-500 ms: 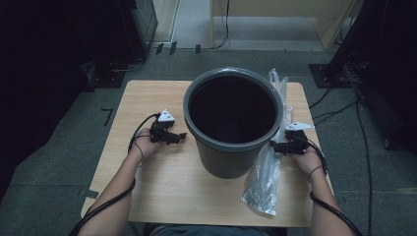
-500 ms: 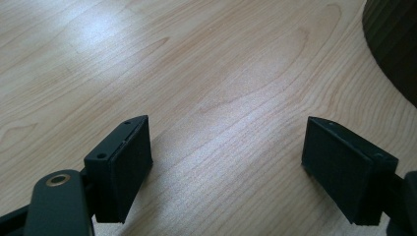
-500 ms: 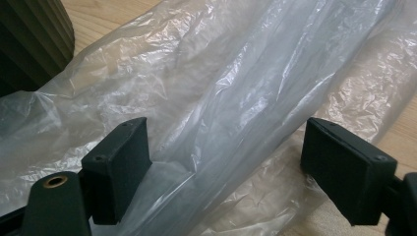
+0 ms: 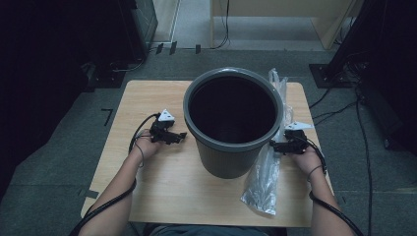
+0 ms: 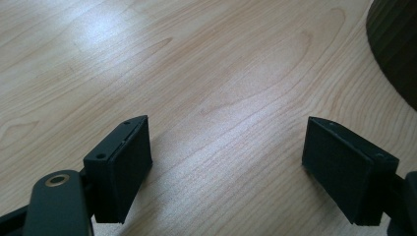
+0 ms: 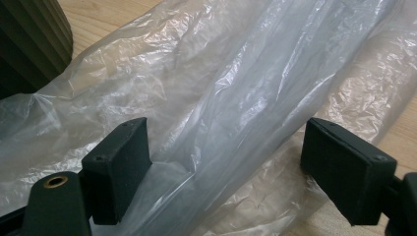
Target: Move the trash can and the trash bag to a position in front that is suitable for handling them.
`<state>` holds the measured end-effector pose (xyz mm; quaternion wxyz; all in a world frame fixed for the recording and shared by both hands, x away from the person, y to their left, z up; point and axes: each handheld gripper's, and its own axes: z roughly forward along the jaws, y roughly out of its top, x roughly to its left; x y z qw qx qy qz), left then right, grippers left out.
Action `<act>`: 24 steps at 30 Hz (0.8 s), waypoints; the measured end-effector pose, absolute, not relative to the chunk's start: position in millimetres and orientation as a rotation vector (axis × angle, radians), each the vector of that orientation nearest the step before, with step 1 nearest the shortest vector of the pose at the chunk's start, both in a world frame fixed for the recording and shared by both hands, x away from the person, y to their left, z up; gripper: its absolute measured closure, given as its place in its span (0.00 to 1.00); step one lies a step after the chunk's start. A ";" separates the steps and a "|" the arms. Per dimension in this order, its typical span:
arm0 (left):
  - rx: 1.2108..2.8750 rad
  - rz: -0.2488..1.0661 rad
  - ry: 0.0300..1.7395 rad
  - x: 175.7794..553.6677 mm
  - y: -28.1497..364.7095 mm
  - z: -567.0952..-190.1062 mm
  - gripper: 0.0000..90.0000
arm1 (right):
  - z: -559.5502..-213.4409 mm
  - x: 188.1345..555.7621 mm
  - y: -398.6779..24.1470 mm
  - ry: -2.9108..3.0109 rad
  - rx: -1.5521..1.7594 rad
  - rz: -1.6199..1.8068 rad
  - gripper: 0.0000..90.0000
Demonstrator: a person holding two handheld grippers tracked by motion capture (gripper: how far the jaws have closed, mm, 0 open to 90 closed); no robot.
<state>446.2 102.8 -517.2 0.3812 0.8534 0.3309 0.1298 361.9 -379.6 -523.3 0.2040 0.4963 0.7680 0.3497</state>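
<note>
- Left gripper (image 4: 181, 136): over bare wooden table (image 4: 147, 98), just left of the bin; jaws spread wide, only tabletop between them; its own view shows the pads (image 5: 129, 157) clear of everything.
- Grey plastic bin (image 4: 231, 162): upright at table centre, mouth open, inside dark.
- Clear plastic bag (image 4: 263, 187): lies crumpled along the bin's right side, running from the far edge toward the near edge of the table.
- Right gripper (image 4: 273, 145): at the bag beside the bin; jaws wide, a fold of bag (image 6: 236, 98) between them, pads not pressing it.
</note>
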 end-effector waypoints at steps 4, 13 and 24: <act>2.195 0.355 0.830 449.0 100.6 -517.5 0.19 | -523.3 363.5 -378.5 2.139 1.383 0.976 0.21; 2.231 0.325 0.810 450.8 94.1 -514.6 0.20 | -521.3 365.3 -376.3 2.153 1.404 1.018 0.26; 2.199 0.082 0.893 450.1 91.1 -499.9 0.20 | -504.0 363.7 -375.7 2.171 1.448 1.038 0.25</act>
